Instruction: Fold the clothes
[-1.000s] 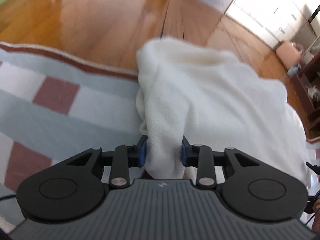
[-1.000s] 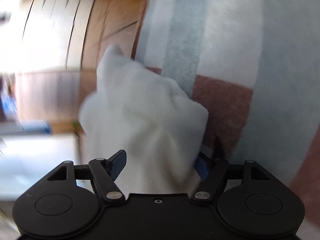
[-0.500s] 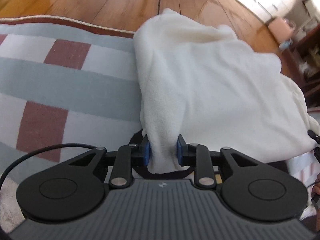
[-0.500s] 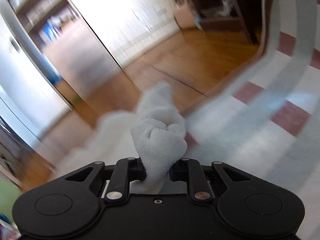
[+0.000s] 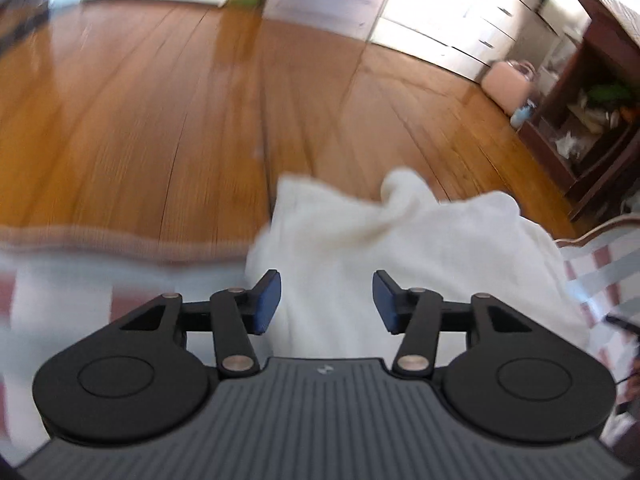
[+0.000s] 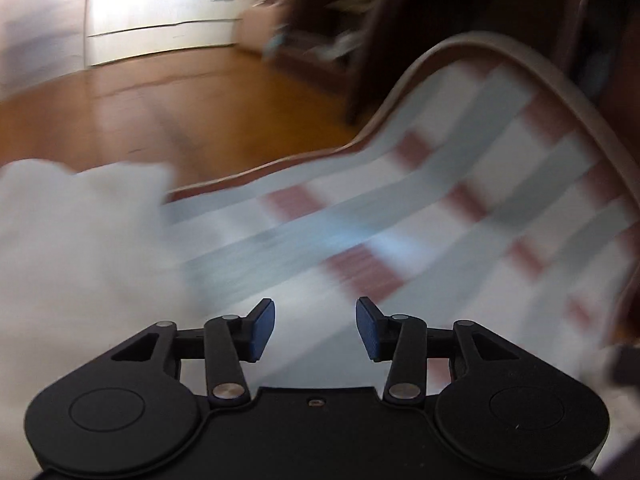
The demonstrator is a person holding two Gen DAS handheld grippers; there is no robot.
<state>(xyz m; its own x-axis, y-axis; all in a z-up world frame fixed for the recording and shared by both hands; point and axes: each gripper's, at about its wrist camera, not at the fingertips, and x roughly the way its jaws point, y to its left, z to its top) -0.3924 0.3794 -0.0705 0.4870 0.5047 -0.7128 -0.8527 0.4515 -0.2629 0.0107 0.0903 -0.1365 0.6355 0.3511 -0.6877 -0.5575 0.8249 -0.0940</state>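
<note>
A white fleecy garment (image 5: 400,248) lies bunched on the checked blanket (image 5: 60,284), reaching to its far edge. My left gripper (image 5: 326,300) hovers over the garment's near part, open, its blue pads apart with nothing pinched between them. In the right wrist view the same white garment (image 6: 80,248) sits blurred at the left. My right gripper (image 6: 315,330) is open over the bare blanket (image 6: 440,208), to the right of the cloth and apart from it.
Wooden floor (image 5: 160,112) stretches beyond the blanket's brown-trimmed edge (image 5: 120,244). A dark wooden shelf unit (image 5: 592,92) and a pink case (image 5: 506,82) stand at the far right. White drawers (image 6: 160,8) line the far wall.
Both grippers have let go of the white garment and opened. The garment now rests on the blanket. The right gripper has swung to the right, off the cloth.
</note>
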